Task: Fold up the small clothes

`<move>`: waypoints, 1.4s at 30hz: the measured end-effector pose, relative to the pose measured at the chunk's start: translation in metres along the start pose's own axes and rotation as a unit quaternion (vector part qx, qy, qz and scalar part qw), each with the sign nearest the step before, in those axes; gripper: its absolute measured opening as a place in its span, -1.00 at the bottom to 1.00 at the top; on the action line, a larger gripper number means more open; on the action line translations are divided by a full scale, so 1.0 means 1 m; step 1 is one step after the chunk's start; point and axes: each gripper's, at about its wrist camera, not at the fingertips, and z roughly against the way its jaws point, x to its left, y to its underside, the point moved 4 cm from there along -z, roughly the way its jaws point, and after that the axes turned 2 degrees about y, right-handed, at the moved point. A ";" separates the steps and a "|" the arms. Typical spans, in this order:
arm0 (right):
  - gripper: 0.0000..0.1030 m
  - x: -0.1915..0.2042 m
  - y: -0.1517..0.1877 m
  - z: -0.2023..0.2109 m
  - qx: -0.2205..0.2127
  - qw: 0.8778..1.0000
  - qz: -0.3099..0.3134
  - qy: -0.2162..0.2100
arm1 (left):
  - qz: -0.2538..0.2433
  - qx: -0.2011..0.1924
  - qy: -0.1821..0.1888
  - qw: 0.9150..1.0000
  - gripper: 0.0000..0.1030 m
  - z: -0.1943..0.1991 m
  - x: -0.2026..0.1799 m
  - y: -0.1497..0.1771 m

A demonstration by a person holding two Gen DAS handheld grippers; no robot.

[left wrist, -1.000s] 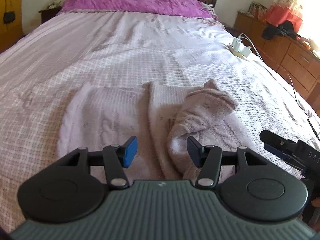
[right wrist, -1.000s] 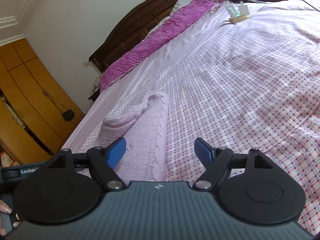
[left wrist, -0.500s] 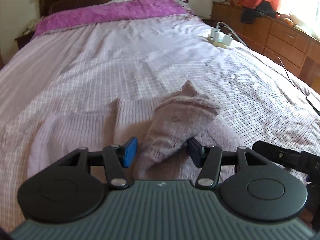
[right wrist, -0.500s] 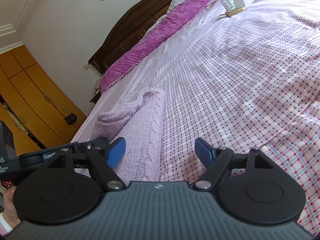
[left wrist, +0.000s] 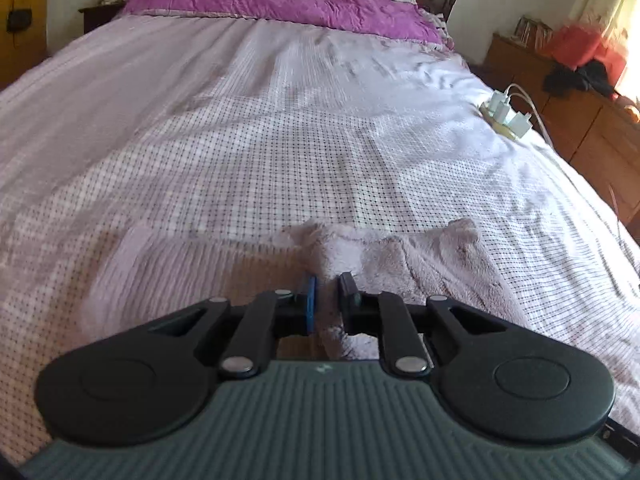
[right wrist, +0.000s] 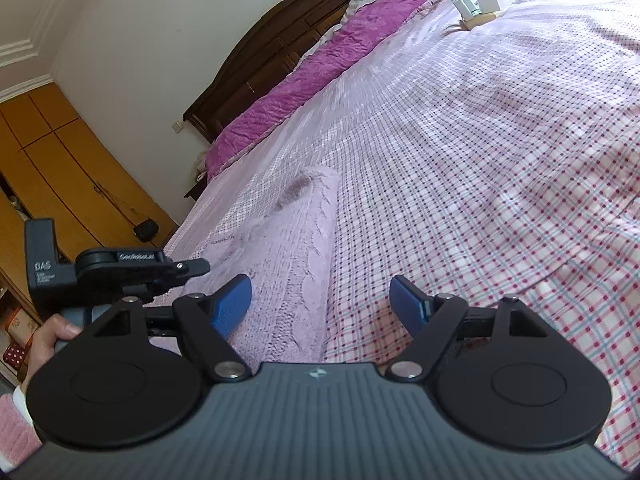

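Left claw (left wrist: 327, 294) just closed on pink knit garment (left wrist: 420, 264), right claw (right wrist: 320, 304) apart, checked bedsheet (left wrist: 280, 152), wooden headboard (right wrist: 280, 48).

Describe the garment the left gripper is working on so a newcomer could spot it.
On the checked bedspread, near the foot, lies a pale lilac knitted garment. The left gripper pinches its fuzzy folded-over part; that plush texture differs from the flat ribbed knit beside it.
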 end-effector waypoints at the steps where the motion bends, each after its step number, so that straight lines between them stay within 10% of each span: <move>1: 0.59 0.000 0.000 0.000 0.001 1.000 0.000 0.000 | 0.003 -0.002 0.000 1.000 -0.67 0.002 0.002 0.001; 9: 0.59 0.006 0.002 0.001 0.001 1.000 0.008 -0.002 | 0.036 0.000 0.008 0.999 -0.02 0.027 0.014 0.013; 24: 0.59 0.005 0.005 0.002 -0.001 1.000 0.010 0.000 | 0.123 0.029 0.109 0.986 0.04 0.033 0.001 0.056; 27: 0.59 0.006 0.005 0.003 -0.001 1.000 0.011 0.000 | 0.141 0.011 0.113 0.984 0.00 0.029 0.002 0.057; 31: 0.59 0.006 0.005 0.003 -0.002 1.000 0.012 0.001 | 0.140 -0.015 0.110 0.984 -0.64 0.032 -0.001 0.059; 42: 0.59 0.019 0.002 0.008 -0.009 0.999 0.031 -0.006 | 0.097 -0.088 0.129 0.983 -0.69 0.084 -0.001 0.023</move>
